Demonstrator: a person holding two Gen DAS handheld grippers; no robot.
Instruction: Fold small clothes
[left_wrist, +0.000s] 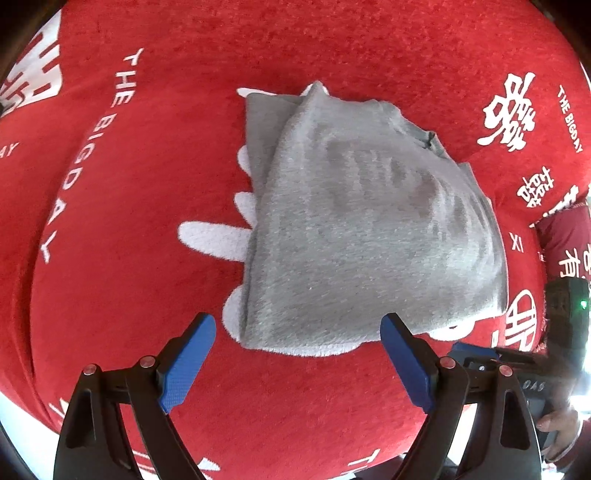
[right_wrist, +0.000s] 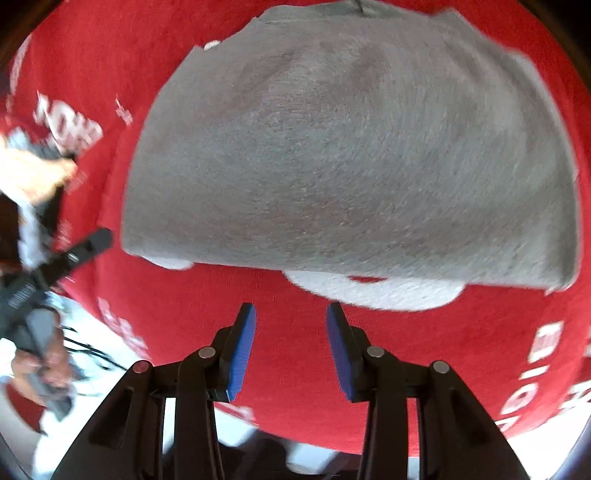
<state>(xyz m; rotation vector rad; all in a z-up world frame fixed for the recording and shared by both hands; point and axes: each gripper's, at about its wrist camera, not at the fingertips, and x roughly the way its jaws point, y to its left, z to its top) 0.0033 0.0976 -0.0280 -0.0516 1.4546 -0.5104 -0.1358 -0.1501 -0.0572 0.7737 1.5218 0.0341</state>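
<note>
A small grey garment (left_wrist: 362, 229) lies folded into a compact block on a red cloth (left_wrist: 129, 258) with white lettering. My left gripper (left_wrist: 297, 321) is open and empty, its blue pads (left_wrist: 184, 362) just short of the garment's near edge. In the right wrist view the same grey garment (right_wrist: 351, 158) fills the upper half, blurred by motion. My right gripper (right_wrist: 291, 310) is open and empty, apart from the garment's near edge, over bare red cloth (right_wrist: 295, 362).
The right gripper's black body and the hand on it show at the left wrist view's right edge (left_wrist: 554, 369). The left gripper and hand show at the right wrist view's left edge (right_wrist: 48, 266). The cloth's edge and a white surface (right_wrist: 92, 369) lie at lower left.
</note>
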